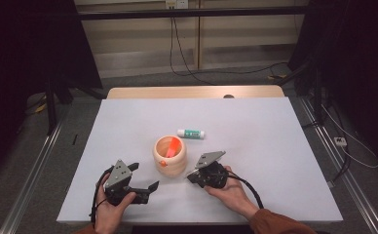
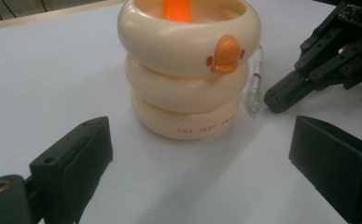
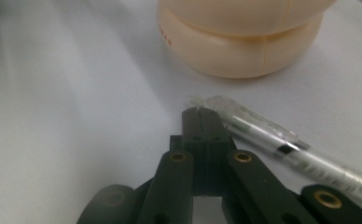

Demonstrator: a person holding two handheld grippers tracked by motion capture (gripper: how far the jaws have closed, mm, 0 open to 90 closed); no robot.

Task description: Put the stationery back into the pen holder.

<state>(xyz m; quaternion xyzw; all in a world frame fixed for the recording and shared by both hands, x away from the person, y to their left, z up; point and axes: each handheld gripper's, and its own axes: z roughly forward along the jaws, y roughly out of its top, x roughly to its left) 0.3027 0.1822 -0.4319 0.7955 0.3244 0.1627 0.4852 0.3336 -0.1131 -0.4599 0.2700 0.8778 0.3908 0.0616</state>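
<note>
high view: cup (image 1: 170, 156) mid-table (image 1: 274, 161), right gripper (image 1: 193, 176) nearer it than left gripper (image 1: 145, 178) | left gripper view: jaws wide, empty; clear pen (image 2: 254, 81) beside cup, end-on | right gripper view: jaws shut, empty, pen touching their tip, running back along them | floor, cables beyond.

One cream ring-shaped pen holder (image 1: 170, 156) is standing on the one table (image 1: 274, 161), and one orange marker (image 1: 173, 147) is poking out of it. One clear pen (image 3: 272, 135) is lying beside its base. One glue stick (image 1: 192, 133) is lying farther back. Two grippers, the left gripper (image 1: 145, 181) and the right gripper (image 1: 191, 176), are resting near the holder.
</note>
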